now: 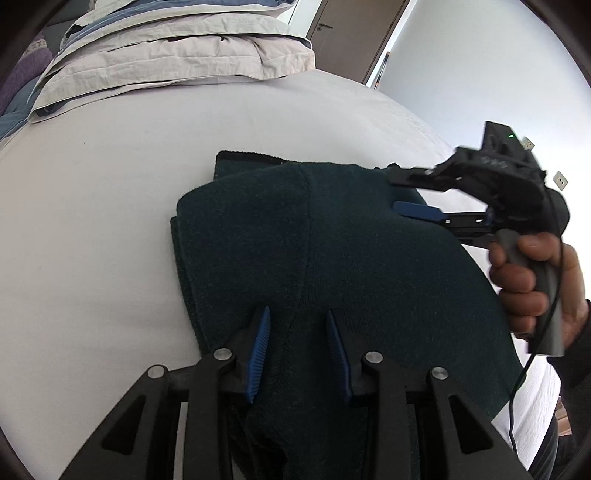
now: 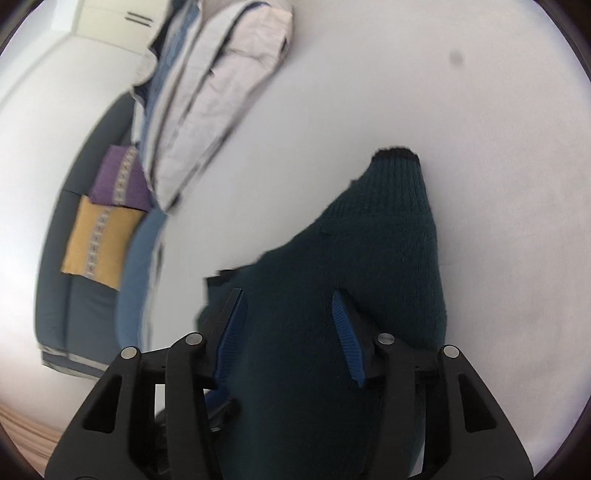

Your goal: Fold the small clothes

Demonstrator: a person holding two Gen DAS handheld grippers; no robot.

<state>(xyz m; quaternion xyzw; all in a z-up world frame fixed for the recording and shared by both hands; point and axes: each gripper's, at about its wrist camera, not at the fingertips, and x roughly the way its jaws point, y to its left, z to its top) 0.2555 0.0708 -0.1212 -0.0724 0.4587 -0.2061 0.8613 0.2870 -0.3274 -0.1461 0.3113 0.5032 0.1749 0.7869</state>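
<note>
A dark green knit garment (image 1: 332,229) lies folded on the white bed (image 1: 92,221). Its sleeve, with a black-edged cuff (image 2: 397,153), points away in the right wrist view. My left gripper (image 1: 297,310) is at the near edge, shut on a thick fold of the garment that fills the gap between its blue pads. My right gripper (image 1: 391,192) sits at the garment's right edge, held by a person's hand (image 1: 524,280). Its jaws stand apart. In its own view the right gripper (image 2: 287,293) hovers over the garment (image 2: 388,240) with the pads clear of the cloth.
A pile of folded pale bedding (image 1: 166,48) lies at the far end of the bed, also in the right wrist view (image 2: 214,92). A grey sofa with a purple cushion (image 2: 118,181) and a yellow cushion (image 2: 99,243) stands beside the bed. A door (image 1: 351,29) is behind.
</note>
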